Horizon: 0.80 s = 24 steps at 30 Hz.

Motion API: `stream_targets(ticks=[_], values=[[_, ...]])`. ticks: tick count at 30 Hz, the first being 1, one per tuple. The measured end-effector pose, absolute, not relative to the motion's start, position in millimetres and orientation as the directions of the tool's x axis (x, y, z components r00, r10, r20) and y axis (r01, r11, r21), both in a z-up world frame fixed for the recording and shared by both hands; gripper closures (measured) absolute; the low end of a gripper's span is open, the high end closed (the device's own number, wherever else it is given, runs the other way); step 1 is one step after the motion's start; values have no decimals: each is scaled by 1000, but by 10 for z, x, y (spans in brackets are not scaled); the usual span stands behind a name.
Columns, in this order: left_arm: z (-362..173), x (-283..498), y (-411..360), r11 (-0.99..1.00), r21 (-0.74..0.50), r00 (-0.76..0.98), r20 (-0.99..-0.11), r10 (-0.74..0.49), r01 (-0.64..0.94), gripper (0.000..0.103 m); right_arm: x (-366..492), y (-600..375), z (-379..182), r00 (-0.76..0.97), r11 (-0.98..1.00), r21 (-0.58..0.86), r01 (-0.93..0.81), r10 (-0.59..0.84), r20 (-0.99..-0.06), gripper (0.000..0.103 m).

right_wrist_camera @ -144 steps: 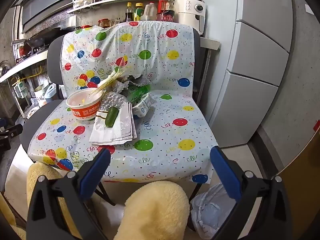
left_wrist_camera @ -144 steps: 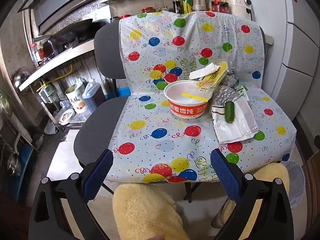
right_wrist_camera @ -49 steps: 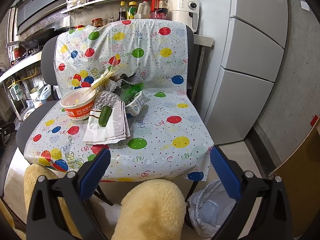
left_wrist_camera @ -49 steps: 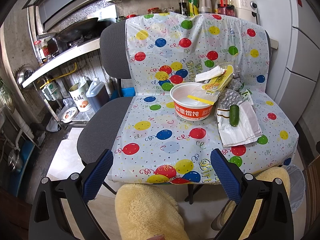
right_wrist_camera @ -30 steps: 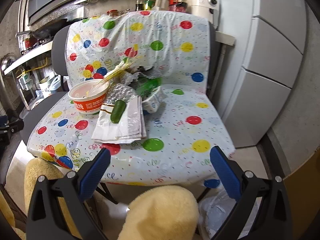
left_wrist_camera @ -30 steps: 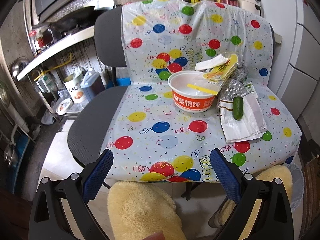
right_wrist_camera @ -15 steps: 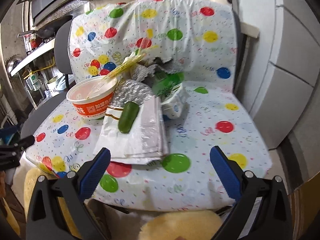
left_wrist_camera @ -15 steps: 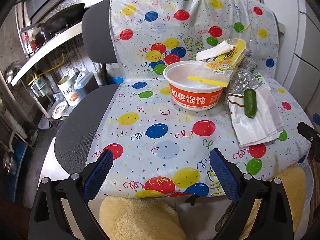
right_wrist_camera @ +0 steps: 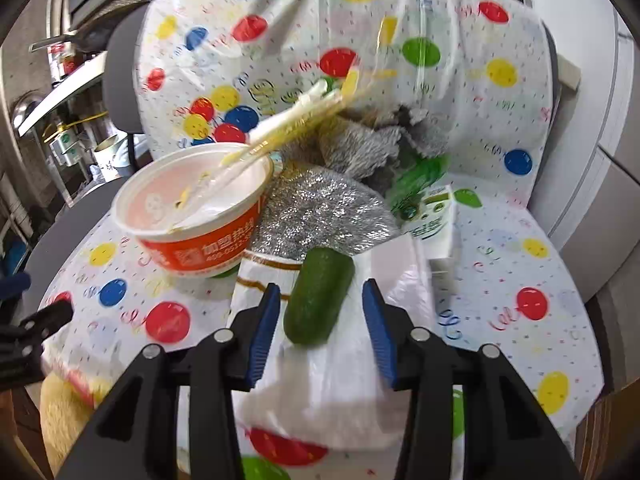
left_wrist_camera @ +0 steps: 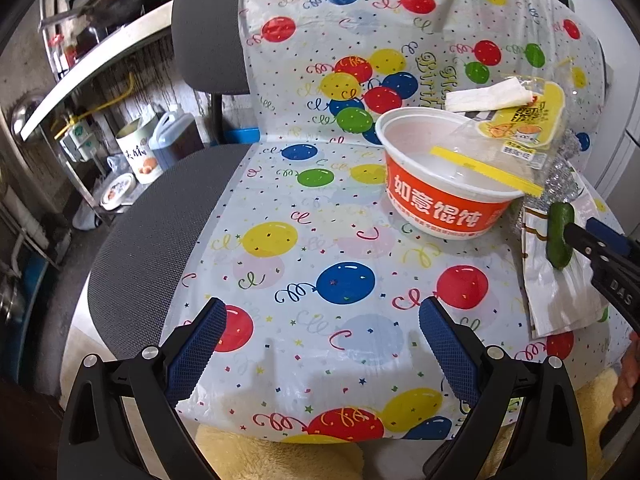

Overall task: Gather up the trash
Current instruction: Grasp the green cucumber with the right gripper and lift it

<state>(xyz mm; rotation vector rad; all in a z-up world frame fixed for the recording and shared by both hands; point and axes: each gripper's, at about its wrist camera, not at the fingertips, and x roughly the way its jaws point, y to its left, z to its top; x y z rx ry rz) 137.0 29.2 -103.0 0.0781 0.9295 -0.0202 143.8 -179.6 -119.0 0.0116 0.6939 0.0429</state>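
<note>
A green cucumber piece [right_wrist_camera: 318, 295] lies on a white plastic bag [right_wrist_camera: 344, 364] on the balloon-print cover [left_wrist_camera: 304, 264]. My right gripper [right_wrist_camera: 320, 318] is open, its blue pads on either side of the cucumber's near end, not touching it. It also shows in the left wrist view [left_wrist_camera: 580, 236] beside the cucumber [left_wrist_camera: 560, 236]. An orange instant-food bowl [left_wrist_camera: 444, 188] holds a yellow wrapper [left_wrist_camera: 520, 124] and a tissue [left_wrist_camera: 488, 96]. My left gripper [left_wrist_camera: 320, 344] is open and empty above the cover's front.
Silver foil [right_wrist_camera: 320, 208], a grey crumpled cloth [right_wrist_camera: 360, 140], a green wrapper [right_wrist_camera: 420, 176] and a small carton [right_wrist_camera: 434, 220] lie behind the cucumber. A grey chair [left_wrist_camera: 152, 224] stands left. Cans and a jug [left_wrist_camera: 172, 140] sit on the floor. A white fridge [right_wrist_camera: 616, 120] is right.
Both grippers have moved forward over the cover. The right one has closed in on the cucumber and narrowed its opening around it.
</note>
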Motion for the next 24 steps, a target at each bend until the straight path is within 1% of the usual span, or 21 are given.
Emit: stream_targets(ticks=[6, 9, 10, 14, 18, 22, 23, 24], values=[[-1152, 1412, 411, 999, 10, 580, -814, -18, 45, 8, 1621, -1673, -1347, 750, 999, -45, 16, -42, -660, 60], [-1180, 1390, 436, 999, 2, 574, -819, -24, 44, 8, 1623, -1662, -1354, 755, 998, -44, 40, -59, -653, 61], [-1177, 1373, 440, 999, 5, 576, -817, -22, 45, 8, 1610, -1672, -1333, 760, 998, -35, 42, -55, -648, 66], [-1100, 1277, 421, 998, 11, 596, -802, -24, 55, 8, 1480, -1763, -1202, 785, 999, 22, 37, -16, -619, 70], [-1023, 1168, 331, 997, 17, 612, -790, -35, 78, 8, 1320, -1882, -1071, 808, 996, 88, -6, 57, -587, 71], [-968, 1060, 136, 991, -4, 619, -781, -87, 134, 9, 1078, -2069, -922, 826, 988, 151, -34, 112, -552, 72], [-966, 1038, 43, 986, -14, 616, -779, -115, 166, 11, 997, -2113, -881, 833, 987, 155, -35, 115, -541, 72], [-974, 1024, -23, 982, -23, 612, -779, -137, 190, 12, 912, -2164, -850, 838, 988, 153, -35, 112, -534, 72]])
